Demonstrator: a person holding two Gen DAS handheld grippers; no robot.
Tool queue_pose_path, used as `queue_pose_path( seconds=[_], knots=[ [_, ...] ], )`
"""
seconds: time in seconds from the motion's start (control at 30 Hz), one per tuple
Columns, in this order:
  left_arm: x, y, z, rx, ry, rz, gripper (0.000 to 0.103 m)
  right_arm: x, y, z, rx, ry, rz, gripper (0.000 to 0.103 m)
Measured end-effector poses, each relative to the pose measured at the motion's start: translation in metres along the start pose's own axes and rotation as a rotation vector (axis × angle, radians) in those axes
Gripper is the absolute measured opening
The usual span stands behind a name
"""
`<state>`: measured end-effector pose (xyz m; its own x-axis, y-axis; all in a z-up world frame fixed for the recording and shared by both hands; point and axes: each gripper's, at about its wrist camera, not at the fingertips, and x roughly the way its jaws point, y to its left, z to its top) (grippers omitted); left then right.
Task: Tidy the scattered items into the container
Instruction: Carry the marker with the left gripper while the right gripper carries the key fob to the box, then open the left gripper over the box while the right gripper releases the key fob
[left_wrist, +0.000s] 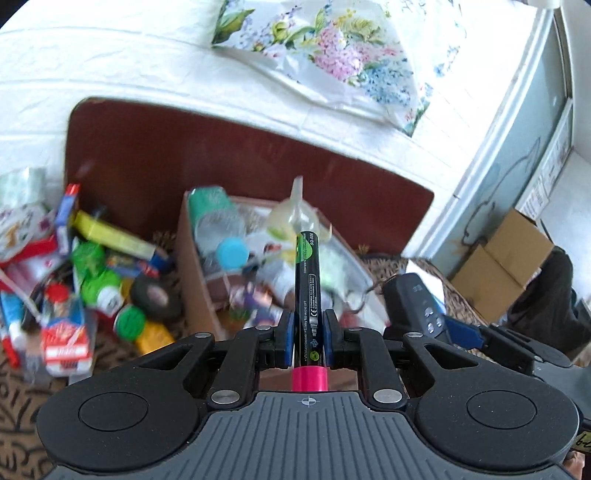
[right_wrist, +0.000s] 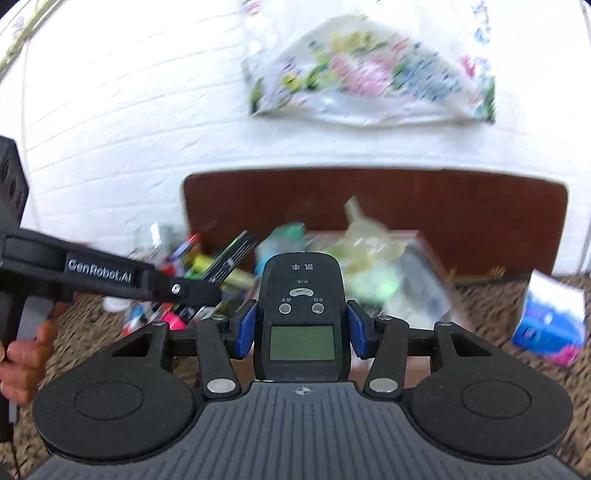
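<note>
My left gripper (left_wrist: 308, 341) is shut on a black marker (left_wrist: 308, 280) with a green label and a pink cap. It holds the marker upright in front of the cardboard box (left_wrist: 195, 280). The box holds a bottle with a blue cap (left_wrist: 232, 253), plastic bags and other items. My right gripper (right_wrist: 301, 326) is shut on a black electronic device (right_wrist: 301, 295) with buttons and a small screen. It holds the device in front of the box (right_wrist: 424, 266). The device also shows in the left wrist view (left_wrist: 417, 301). The left gripper's body (right_wrist: 110, 275) crosses the right wrist view.
A pile of scattered items (left_wrist: 85, 280) lies left of the box: green-capped bottles, a black tape roll (left_wrist: 155, 295), a yellow box and packets. A blue packet (right_wrist: 550, 325) lies at the right on the patterned cloth. A dark red board (left_wrist: 221, 158) stands behind. Cardboard boxes (left_wrist: 506, 258) sit far right.
</note>
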<state>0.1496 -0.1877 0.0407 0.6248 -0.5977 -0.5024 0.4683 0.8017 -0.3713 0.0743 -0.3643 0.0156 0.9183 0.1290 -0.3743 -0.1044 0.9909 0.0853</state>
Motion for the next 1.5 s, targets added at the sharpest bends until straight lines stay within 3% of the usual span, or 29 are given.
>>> queue_pose_path(
  seconds=[0.3,0.63,0.67,0.7,0.73,0.8,0.87,0.93,0.97,1.0,1.07,1.17,1.3,1.5],
  knots=[
    [0.074,-0.008,0.04,-0.041,-0.012,0.072,0.013,0.072,-0.044,0.025,0.031,-0.001,-0.062,0.055],
    [0.135,0.01,0.031,-0.041,0.059,0.106,0.014,0.13,-0.052,0.01,-0.012,0.063,-0.069,0.055],
    [0.137,0.01,0.03,-0.039,0.06,0.106,0.018,0.133,-0.053,0.009,-0.011,0.068,-0.068,0.055],
    [0.139,0.01,0.029,-0.037,0.059,0.11,0.034,0.136,-0.054,0.007,-0.009,0.074,-0.066,0.055],
    [0.14,0.01,0.029,-0.033,0.057,0.12,0.034,0.138,-0.055,0.005,-0.009,0.084,-0.065,0.055],
    [0.142,0.011,0.027,-0.023,0.056,0.137,0.051,0.143,-0.055,0.0,-0.013,0.105,-0.067,0.055],
    [0.141,0.012,0.025,-0.016,0.054,0.153,0.06,0.145,-0.054,-0.004,-0.015,0.118,-0.07,0.056],
    [0.138,0.012,0.024,-0.008,0.048,0.167,0.072,0.138,-0.053,-0.004,-0.021,0.085,-0.081,0.064],
    [0.136,0.013,0.024,-0.007,0.043,0.168,0.081,0.134,-0.053,-0.003,-0.024,0.066,-0.089,0.079],
    [0.133,0.013,0.024,-0.01,0.032,0.17,0.089,0.129,-0.051,-0.001,-0.033,0.048,-0.099,0.086],
    [0.126,0.013,0.023,-0.016,0.016,0.182,0.095,0.119,-0.048,0.004,-0.06,0.026,-0.114,0.087],
    [0.113,0.01,0.02,-0.008,-0.008,0.198,0.103,0.104,-0.047,0.01,-0.067,0.008,-0.129,0.096],
    [0.096,0.003,0.011,0.028,-0.009,0.213,0.103,0.085,-0.045,0.009,-0.079,-0.002,-0.143,0.102],
    [0.068,-0.01,-0.011,0.06,0.009,0.211,0.103,0.06,-0.036,-0.001,-0.098,0.047,-0.144,0.102]
  ],
)
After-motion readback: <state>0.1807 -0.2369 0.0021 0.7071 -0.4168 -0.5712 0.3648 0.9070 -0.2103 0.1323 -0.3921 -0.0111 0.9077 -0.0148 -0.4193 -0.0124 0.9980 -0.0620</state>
